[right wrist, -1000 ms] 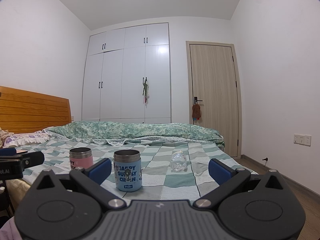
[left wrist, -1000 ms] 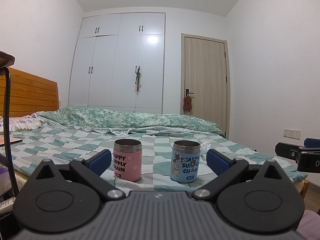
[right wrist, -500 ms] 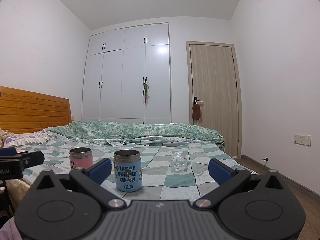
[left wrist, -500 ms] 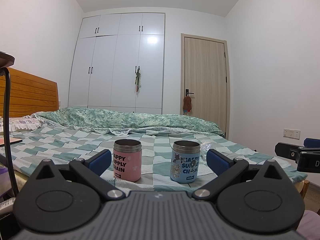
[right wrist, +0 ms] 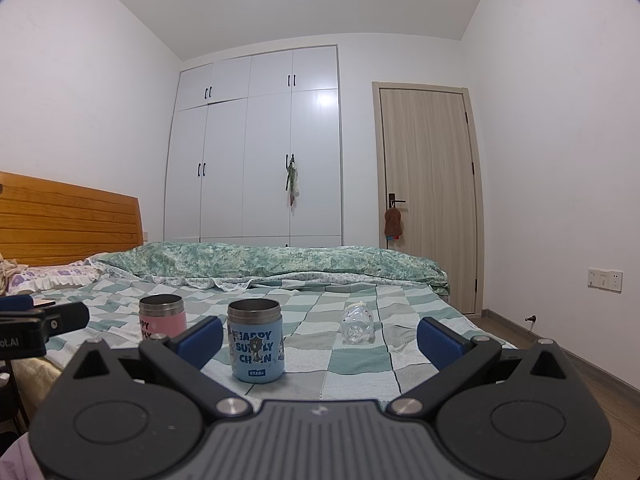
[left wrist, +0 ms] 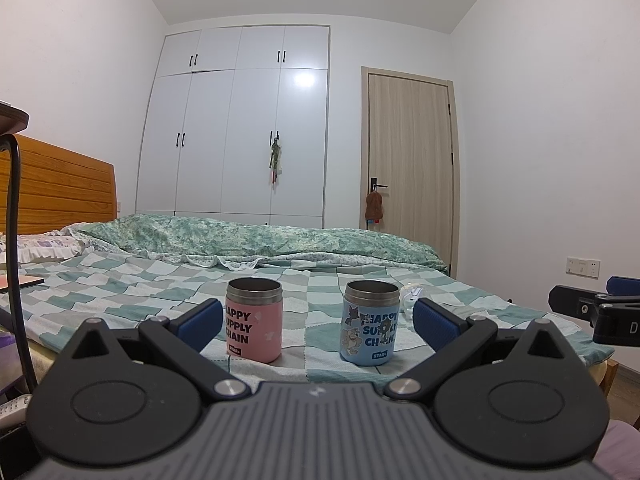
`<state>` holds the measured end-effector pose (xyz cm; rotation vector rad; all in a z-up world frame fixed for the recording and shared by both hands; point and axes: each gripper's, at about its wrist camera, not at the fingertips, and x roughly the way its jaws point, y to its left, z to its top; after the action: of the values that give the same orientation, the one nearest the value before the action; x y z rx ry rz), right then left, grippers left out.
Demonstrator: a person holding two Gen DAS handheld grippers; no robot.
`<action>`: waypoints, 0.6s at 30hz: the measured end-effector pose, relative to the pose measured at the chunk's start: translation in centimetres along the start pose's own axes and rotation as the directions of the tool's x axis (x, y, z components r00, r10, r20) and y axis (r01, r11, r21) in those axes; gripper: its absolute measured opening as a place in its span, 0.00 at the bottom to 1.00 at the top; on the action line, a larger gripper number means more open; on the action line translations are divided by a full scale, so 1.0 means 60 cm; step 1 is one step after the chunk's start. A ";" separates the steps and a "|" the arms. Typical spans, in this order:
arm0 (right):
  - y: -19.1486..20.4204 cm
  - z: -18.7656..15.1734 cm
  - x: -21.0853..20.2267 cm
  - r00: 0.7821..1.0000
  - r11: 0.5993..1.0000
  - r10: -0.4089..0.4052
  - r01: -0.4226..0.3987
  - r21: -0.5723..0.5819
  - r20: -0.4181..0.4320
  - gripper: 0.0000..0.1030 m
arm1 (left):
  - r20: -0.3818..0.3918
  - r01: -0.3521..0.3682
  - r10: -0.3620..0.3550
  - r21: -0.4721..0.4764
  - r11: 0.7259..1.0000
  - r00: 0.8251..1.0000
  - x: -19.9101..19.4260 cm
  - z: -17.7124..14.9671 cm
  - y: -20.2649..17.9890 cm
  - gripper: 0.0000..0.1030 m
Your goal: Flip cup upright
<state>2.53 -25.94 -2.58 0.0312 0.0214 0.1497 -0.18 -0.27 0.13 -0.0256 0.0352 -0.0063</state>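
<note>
A pink cup (left wrist: 253, 320) and a blue cup (left wrist: 370, 323) stand upright, mouths up, side by side on the checked bed cover (left wrist: 120, 288). Both carry "HAPPY SUPPLY CHAIN" print. My left gripper (left wrist: 318, 320) is open and empty, short of both cups, which sit between its fingers in view. In the right wrist view the blue cup (right wrist: 257, 345) is near the left finger and the pink cup (right wrist: 162, 317) is further left. My right gripper (right wrist: 320, 336) is open and empty, short of the cups.
A clear plastic bottle (right wrist: 357, 322) lies on its side on the bed, right of the blue cup. A folded green duvet (left wrist: 256, 242) lies across the far side. A wooden headboard (left wrist: 60, 188) is at the left; a door (right wrist: 428, 196) is at the right.
</note>
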 end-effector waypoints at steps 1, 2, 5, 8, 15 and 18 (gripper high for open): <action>0.000 0.000 0.000 1.000 1.000 0.000 0.000 0.000 0.000 1.00 | 0.000 0.001 -0.001 0.000 1.000 1.000 0.000 0.000 0.000 1.00; 0.000 0.000 0.000 1.000 1.000 0.000 0.000 0.000 0.000 1.00 | 0.000 0.001 -0.001 0.000 1.000 1.000 0.000 0.000 0.000 1.00; 0.000 0.000 0.001 1.000 1.000 0.000 0.000 0.000 0.000 1.00 | 0.000 0.001 -0.001 0.000 1.000 1.000 0.000 0.000 0.000 1.00; 0.000 0.001 0.001 1.000 1.000 0.000 0.000 0.000 -0.001 1.00 | 0.000 0.003 -0.003 0.003 1.000 1.000 0.001 0.001 -0.001 1.00; 0.000 0.002 0.001 1.000 1.000 -0.001 0.001 0.001 -0.012 1.00 | -0.013 0.045 -0.045 0.027 0.999 0.999 0.016 0.013 -0.018 1.00; -0.005 0.007 0.016 1.000 1.000 -0.002 0.002 0.004 -0.018 1.00 | -0.028 0.068 -0.067 0.024 0.997 0.997 0.031 0.025 -0.024 1.00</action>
<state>3.52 -26.10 -2.19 0.0339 0.0401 0.1482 1.71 -1.67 1.59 -0.0022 0.0616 -0.0749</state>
